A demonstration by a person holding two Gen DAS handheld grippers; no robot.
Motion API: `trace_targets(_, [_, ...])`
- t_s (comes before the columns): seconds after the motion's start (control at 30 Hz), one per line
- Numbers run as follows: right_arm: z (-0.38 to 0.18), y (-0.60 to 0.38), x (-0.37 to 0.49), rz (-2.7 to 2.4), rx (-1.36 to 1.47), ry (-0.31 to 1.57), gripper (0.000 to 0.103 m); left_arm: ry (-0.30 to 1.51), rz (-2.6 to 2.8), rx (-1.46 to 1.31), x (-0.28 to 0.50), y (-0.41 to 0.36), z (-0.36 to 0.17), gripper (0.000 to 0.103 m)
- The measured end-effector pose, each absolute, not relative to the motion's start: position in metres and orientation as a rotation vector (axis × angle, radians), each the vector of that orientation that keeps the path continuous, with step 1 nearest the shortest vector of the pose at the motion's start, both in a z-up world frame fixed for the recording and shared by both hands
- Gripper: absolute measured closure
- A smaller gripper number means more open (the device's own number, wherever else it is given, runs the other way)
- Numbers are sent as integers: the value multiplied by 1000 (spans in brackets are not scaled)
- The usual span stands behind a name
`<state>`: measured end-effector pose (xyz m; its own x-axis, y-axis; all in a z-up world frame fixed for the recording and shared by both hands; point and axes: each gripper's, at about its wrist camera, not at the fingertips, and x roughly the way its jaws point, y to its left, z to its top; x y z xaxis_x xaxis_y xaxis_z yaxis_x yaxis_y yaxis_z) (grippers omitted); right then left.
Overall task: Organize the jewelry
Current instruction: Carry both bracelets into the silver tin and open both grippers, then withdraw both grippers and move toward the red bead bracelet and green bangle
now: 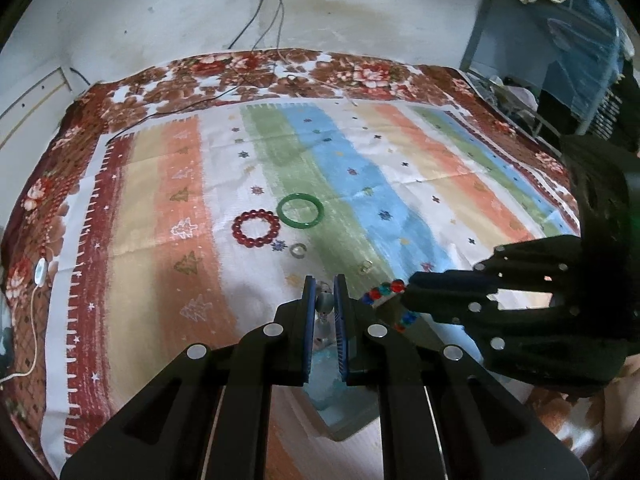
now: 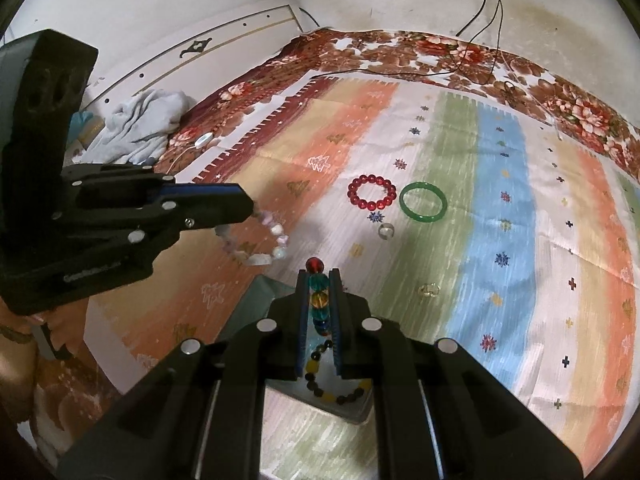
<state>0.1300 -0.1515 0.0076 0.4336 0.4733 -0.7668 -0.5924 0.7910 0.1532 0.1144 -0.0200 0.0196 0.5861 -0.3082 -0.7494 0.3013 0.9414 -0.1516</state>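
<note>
My left gripper (image 1: 325,284) is shut on a pale bead bracelet (image 1: 324,302); in the right wrist view the pale bead bracelet (image 2: 256,240) dangles from the left gripper (image 2: 249,209) above the cloth. My right gripper (image 2: 318,276) is shut on a multicoloured bead bracelet (image 2: 319,294), which also shows as the multicoloured bead bracelet (image 1: 384,292) at the right gripper (image 1: 407,295). Under both grippers sits a grey tray (image 2: 262,286) holding a dark-and-yellow bead bracelet (image 2: 332,386). Further out on the striped cloth lie a red bead bracelet (image 1: 256,228), a green bangle (image 1: 300,210) and two small rings (image 1: 298,250) (image 1: 365,266).
The striped cloth (image 1: 420,184) lies over a floral blanket (image 1: 224,68). Black cables (image 1: 256,16) run from a wall socket down onto the blanket. A white corded switch (image 2: 204,139) and a crumpled grey garment (image 2: 136,120) sit at the left edge. A blue cabinet (image 1: 560,48) stands at the right.
</note>
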Motion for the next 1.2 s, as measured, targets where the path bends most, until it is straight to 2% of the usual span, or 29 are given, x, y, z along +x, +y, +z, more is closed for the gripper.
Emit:
trace_targets(0.73, [-3, -164, 115, 655, -122, 934, 91, 888, -368, 18, 90, -38, 9, 94])
trace_targets(0.77, [-3, -164, 116, 651, -122, 938, 81, 888, -363, 16, 91, -38, 9, 88])
trace_targets(0.8, [-3, -165, 117, 644, -124, 935, 59, 889, -358, 17, 91, -38, 8, 81])
trace_targets(0.83, [-3, -165, 117, 635, -128, 925, 52, 886, -355, 22, 91, -38, 8, 69])
trace_targets(1.2, [-3, -172, 123, 607, -113, 923, 50, 886, -309, 20, 96, -29, 6, 65])
